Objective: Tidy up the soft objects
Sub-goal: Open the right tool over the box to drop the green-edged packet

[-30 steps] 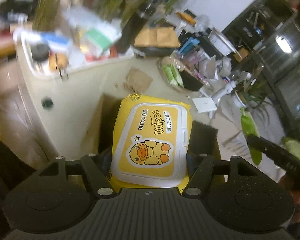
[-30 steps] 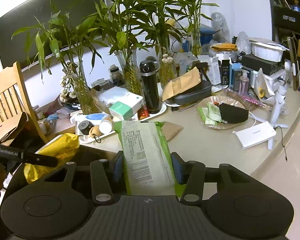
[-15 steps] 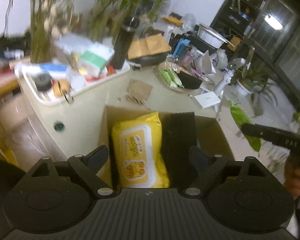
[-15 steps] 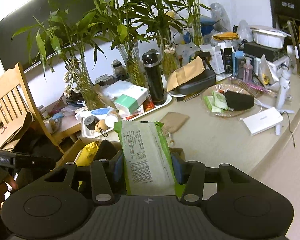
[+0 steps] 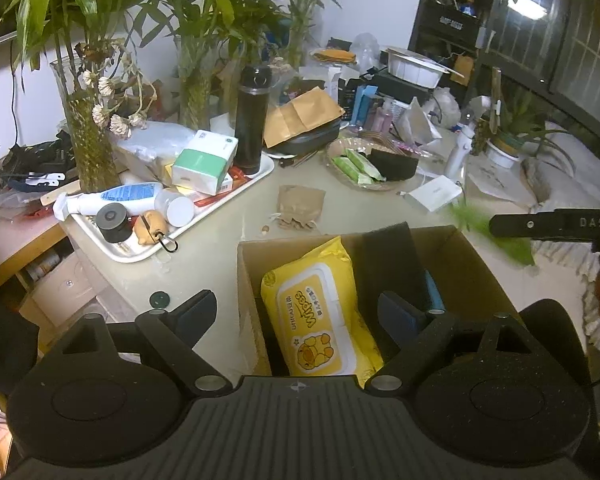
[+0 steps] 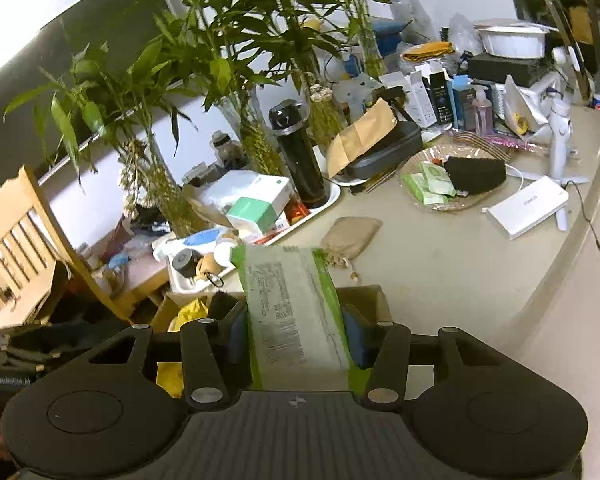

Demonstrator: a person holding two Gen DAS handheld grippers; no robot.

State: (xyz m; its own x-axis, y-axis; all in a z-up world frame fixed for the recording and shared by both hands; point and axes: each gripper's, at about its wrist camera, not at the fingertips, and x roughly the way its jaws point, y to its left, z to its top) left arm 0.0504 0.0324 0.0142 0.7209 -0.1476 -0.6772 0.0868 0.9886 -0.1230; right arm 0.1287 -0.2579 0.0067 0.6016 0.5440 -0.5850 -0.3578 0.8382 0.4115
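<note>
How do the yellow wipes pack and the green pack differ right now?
The yellow wipes pack lies in the cardboard box, free of the wide-open left gripper; the green pack sits between the right gripper pads as its jaws open. Yellow shows its duck-printed front, green its barcode back. Both are soft packs.

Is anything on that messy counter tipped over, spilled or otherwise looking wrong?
Yes. On the white tray, a white and blue bottle lies on its side among loose jars. A crumpled brown pouch sits on the bare counter with small bits scattered beside it, as if something spilled out.
</note>
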